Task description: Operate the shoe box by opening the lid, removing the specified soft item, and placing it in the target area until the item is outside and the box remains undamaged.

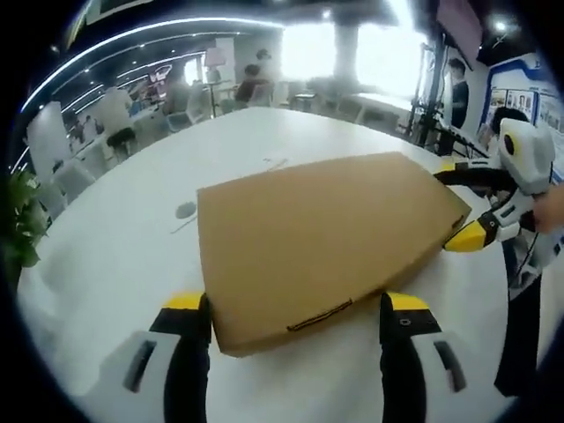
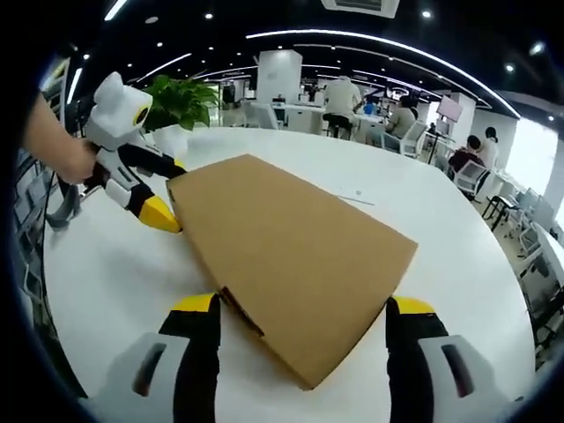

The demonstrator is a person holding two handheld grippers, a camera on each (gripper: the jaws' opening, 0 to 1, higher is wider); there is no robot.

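Two claws are at the shoe box (image 1: pixel 326 238) right now, and the lid is shut. The box is brown cardboard and lies flat on the big white surface (image 1: pixel 106 264), out in the middle part, well away from its edges.

I think I am at the very first step: getting ready to open the lid. Nothing soft is out yet, and I cannot see inside the box.

My left claw (image 1: pixel 298 328) is spread wide. Its two yellow-tipped fingers stand on either side of one short end of the box, and the box end sits between them, very close to both. I cannot tell if they touch the cardboard. In the right gripper view I can see this same claw at the far end of the box, one finger above the lid edge and one lower down by the corner.

My right claw (image 2: pixel 304 319) is spread wide too. A corner of the box pokes in between its fingers. In the left gripper view this claw sits at the far end of the box, fingers apart around the edge there.

So each claw is at one end of the box, and neither one is pinching anything that I can see.

Next I would need to catch the lid edge with one claw, keep the bottom part down with the other, and lift slowly. Thin cardboard can bend or tear, so I would go gently.
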